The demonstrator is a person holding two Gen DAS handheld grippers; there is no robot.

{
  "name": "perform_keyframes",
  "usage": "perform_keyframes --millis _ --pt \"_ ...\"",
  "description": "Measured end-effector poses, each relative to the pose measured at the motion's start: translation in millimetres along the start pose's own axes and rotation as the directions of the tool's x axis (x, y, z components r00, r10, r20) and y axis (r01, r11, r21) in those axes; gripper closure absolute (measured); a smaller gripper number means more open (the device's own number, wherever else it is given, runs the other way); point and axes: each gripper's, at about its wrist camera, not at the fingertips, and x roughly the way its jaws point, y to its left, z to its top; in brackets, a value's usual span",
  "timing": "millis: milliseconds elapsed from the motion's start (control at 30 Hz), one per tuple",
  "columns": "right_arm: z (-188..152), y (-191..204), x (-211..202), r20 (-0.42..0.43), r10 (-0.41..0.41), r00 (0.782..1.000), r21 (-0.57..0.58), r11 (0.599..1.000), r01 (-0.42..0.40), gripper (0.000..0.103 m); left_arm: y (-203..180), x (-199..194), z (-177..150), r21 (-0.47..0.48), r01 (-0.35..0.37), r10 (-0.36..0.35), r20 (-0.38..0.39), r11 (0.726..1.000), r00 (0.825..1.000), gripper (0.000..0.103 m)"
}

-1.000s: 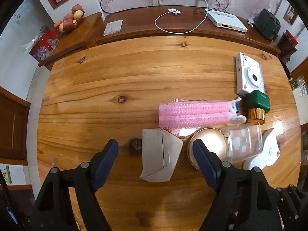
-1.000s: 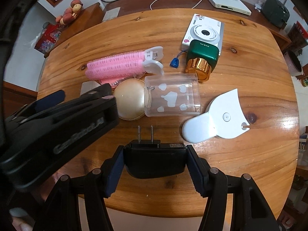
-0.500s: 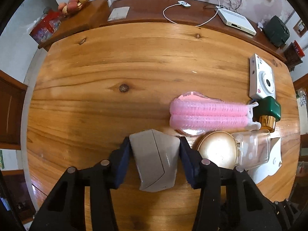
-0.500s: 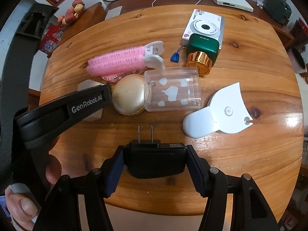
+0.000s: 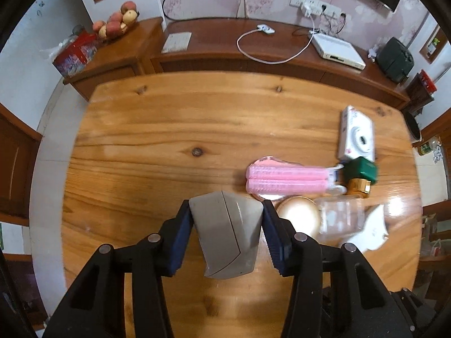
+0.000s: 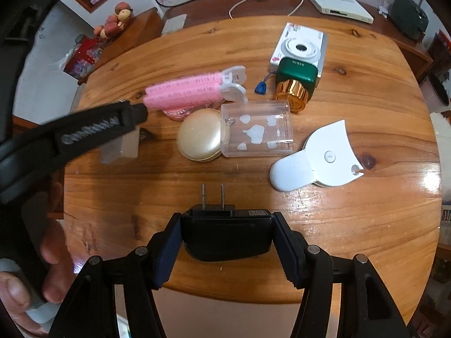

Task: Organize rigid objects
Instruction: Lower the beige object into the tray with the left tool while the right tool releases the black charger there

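My left gripper [image 5: 227, 219] is shut on a grey angular block [image 5: 227, 233], held off the round wooden table [image 5: 169, 129]. From the right wrist view the same left gripper [image 6: 84, 132] shows at the left with the grey block [image 6: 121, 148] under it. A black plug adapter [image 6: 227, 233] with two prongs pointing forward sits between the pads of my right gripper [image 6: 227, 236], which is shut on it above the table's near edge. Pink hair rollers [image 6: 186, 91], a gold round compact [image 6: 201, 138], a clear box [image 6: 256, 129] and a white cutter [image 6: 318, 157] lie on the table.
A white camera [image 6: 301, 48] and a green bottle with a gold cap [image 6: 296, 80] lie at the far right of the table. A sideboard [image 5: 253, 56] behind holds a white box, cables and fruit. A person's hand [image 6: 31, 281] grips the left tool.
My left gripper closed around the grey block and lifted it off the table, so the table now looks farther away. The right gripper kept still with the adapter.
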Motion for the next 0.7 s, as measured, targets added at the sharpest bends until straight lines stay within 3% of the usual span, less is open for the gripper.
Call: perform_keyframes --millis 133,333,500,700 --pt "-11 6 -28 0.051 0.010 0.999 -0.025 1.000 -0.008 0.041 -4 -34 -10 0.044 -0.022 0.021 0.019 0.999 1.000 0.051" --pt "-44 22 -84 0.164 0.006 0.987 -0.120 0.993 0.014 0.040 0 -94 -43 0.119 0.001 -0.008 0.058 0.993 0.998 0.051" --pt "-92 34 -133 0.260 0.004 0.966 -0.216 0.975 0.055 0.040 15 -142 -81 0.139 0.042 -0.055 0.095 0.989 0.994 0.051" --pt "-150 39 -151 0.303 0.029 0.952 -0.270 0.961 0.056 0.040 28 -166 -140 0.153 0.100 -0.117 0.112 0.983 0.987 0.051"
